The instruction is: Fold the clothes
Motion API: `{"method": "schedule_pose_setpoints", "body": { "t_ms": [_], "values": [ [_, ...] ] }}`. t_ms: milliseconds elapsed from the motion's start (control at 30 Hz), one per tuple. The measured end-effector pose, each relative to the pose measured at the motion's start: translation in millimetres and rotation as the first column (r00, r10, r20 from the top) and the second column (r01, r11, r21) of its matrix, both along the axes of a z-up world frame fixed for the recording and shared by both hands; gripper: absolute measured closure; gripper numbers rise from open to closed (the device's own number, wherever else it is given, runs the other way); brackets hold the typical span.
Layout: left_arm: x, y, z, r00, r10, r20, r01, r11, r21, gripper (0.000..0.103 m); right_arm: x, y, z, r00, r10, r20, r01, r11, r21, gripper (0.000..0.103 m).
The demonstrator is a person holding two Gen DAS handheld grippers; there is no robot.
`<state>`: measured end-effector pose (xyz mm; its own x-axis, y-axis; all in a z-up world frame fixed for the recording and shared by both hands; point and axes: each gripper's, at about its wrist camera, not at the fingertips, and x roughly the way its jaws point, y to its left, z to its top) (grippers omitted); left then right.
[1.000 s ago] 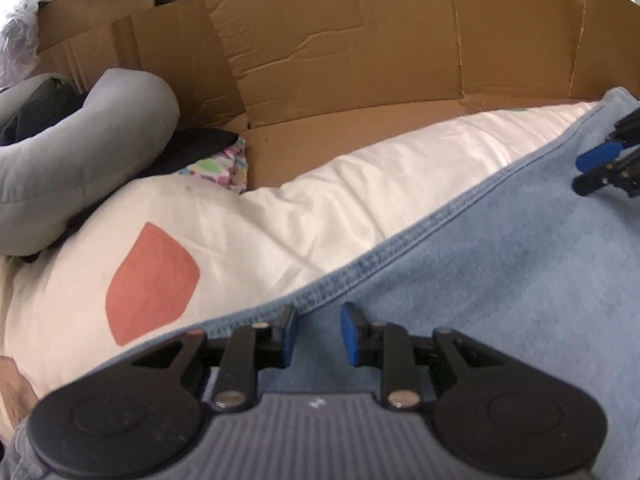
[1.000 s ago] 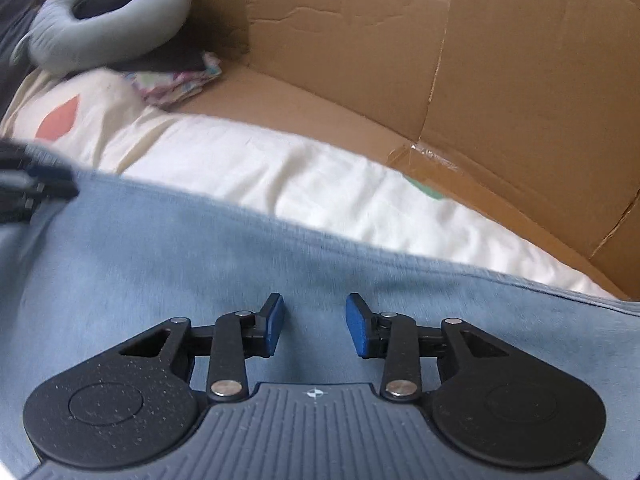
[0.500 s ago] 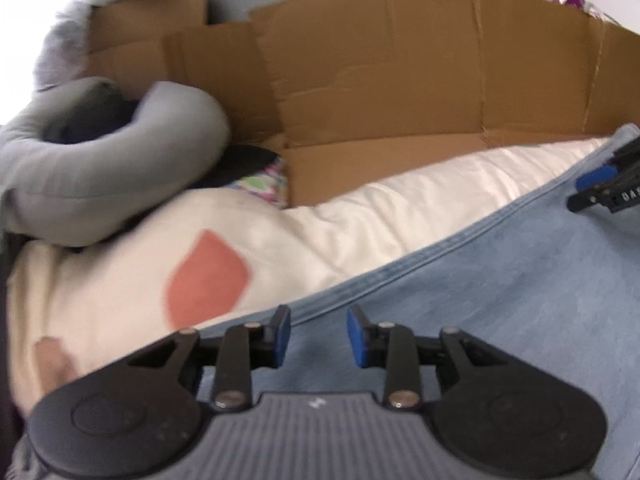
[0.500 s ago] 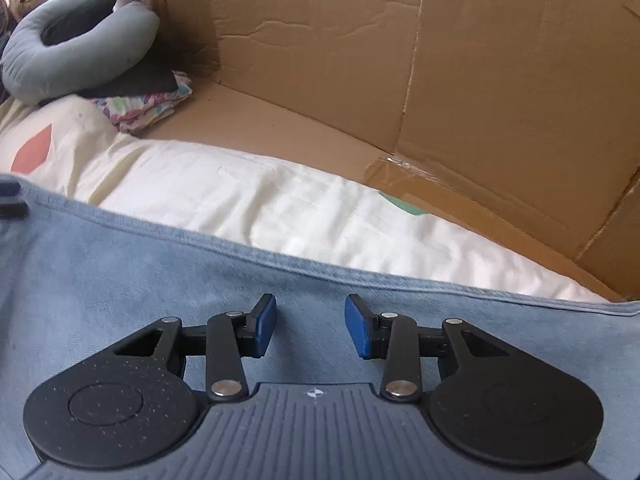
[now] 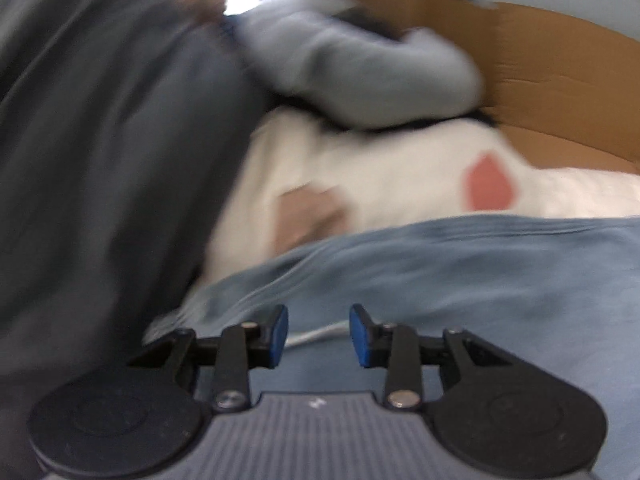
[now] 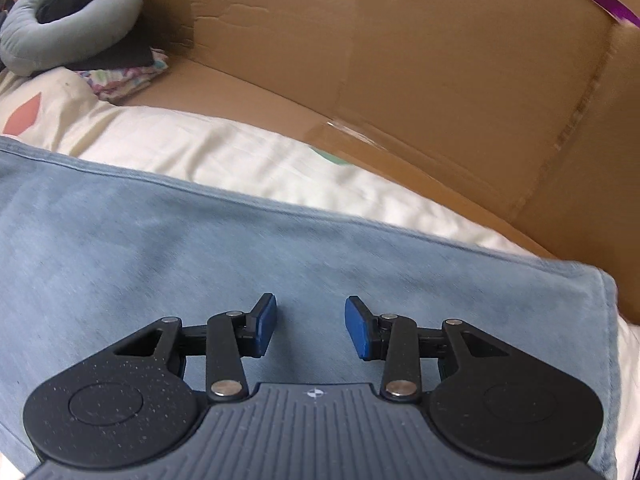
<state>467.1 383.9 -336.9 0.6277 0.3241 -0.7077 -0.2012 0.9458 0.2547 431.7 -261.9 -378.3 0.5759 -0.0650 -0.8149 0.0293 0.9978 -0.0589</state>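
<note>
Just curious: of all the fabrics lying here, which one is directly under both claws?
The light blue denim garment, spread flat beneath them; the cream sheet and grey pillow lie farther off.

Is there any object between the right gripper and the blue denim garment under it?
Nothing visible does. The right gripper hangs directly over the blue denim garment, its jaws apart with only bare cloth showing between them. The grey cushion and the cardboard lie well beyond the garment's far edge.

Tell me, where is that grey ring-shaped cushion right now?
In the right wrist view the grey ring-shaped cushion sits at the far upper left, atop dark folded cloth, beside the cardboard wall.
</note>
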Motion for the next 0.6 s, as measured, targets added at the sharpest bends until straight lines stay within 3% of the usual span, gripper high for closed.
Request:
{"method": "schedule_pose_setpoints", "body": {
  "t_ms": [200,400,600],
  "values": [
    [-11.3,50.9,-14.1,0.99,0.138,-0.022,-0.139,0.989,-0.05,0.074,-21.7,-16.0,1.3,1.0,-0.014,0.001,0.014,1.0,-0.024,0.058],
    [5.6,59.9,-29.5,0.988,0.148,-0.039,-0.15,0.987,-0.06,0.084,-45.4,-38.0,-4.0,0.999,-0.042,0.003,0.042,0.998,-0.041,0.057],
    [19.6,76.0,-37.0,0.979,0.195,-0.06,-0.197,0.979,-0.044,0.1,-62.6,-67.6,-5.7,0.994,-0.106,0.006,0.106,0.992,-0.063,0.056]
  ]
}}
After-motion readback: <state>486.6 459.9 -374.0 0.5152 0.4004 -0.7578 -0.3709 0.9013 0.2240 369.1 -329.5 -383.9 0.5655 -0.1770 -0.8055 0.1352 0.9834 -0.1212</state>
